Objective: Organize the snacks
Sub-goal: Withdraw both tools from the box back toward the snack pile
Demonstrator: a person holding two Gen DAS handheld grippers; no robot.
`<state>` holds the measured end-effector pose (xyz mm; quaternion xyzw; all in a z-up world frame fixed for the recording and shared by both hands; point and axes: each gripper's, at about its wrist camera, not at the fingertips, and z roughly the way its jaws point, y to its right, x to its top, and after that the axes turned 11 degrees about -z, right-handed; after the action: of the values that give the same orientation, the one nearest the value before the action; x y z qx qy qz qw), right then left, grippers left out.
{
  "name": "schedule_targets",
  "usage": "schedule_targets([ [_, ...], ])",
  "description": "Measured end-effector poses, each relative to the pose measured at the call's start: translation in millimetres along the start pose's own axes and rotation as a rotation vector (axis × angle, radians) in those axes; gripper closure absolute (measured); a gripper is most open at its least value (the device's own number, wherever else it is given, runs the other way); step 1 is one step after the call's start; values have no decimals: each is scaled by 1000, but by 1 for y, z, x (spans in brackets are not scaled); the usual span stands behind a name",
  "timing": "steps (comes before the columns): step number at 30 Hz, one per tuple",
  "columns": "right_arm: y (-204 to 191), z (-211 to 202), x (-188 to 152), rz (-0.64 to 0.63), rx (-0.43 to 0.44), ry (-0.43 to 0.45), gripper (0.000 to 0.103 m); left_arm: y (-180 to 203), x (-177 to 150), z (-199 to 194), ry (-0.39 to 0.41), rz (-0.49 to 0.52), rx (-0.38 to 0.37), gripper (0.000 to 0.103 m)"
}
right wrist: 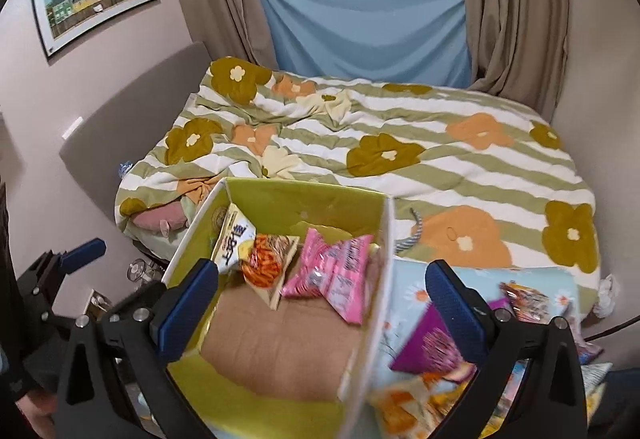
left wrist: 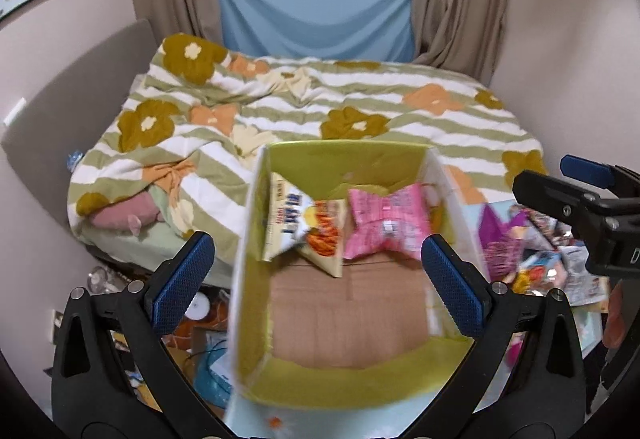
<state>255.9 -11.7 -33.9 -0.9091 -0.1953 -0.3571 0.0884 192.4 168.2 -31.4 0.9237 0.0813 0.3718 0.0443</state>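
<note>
Right wrist: pink snack bag (right wrist: 340,283) (crumpled) in box (right wrist: 304,205).

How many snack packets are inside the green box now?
2. A white and orange packet leans toward the box's left wall; a pink packet lies right of it. More packets could be hidden behind them.

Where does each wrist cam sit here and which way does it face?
Left wrist: above the open green-lined cardboard box, aimed down and toward the flower-patterned bed quilt; own open left gripper in frame, right gripper at the right edge.
Right wrist: over the box's right wall, same heading; open right gripper in frame, purple snack packet beside the box.
Shared: box, pink snack bag, quilt.
</note>
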Motion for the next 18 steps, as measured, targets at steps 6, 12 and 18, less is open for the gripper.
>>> schedule_targets([
  [6,28,-64,-32,-31,-37,50,0,47,-29,-38,31,0,-36,0],
  [12,76,-117,-76,-7,-89,78,0,103,-63,-60,32,13,-70,0],
  [18,121,-152,-122,33,-130,64,0,151,-100,-72,6,9,-77,0],
])
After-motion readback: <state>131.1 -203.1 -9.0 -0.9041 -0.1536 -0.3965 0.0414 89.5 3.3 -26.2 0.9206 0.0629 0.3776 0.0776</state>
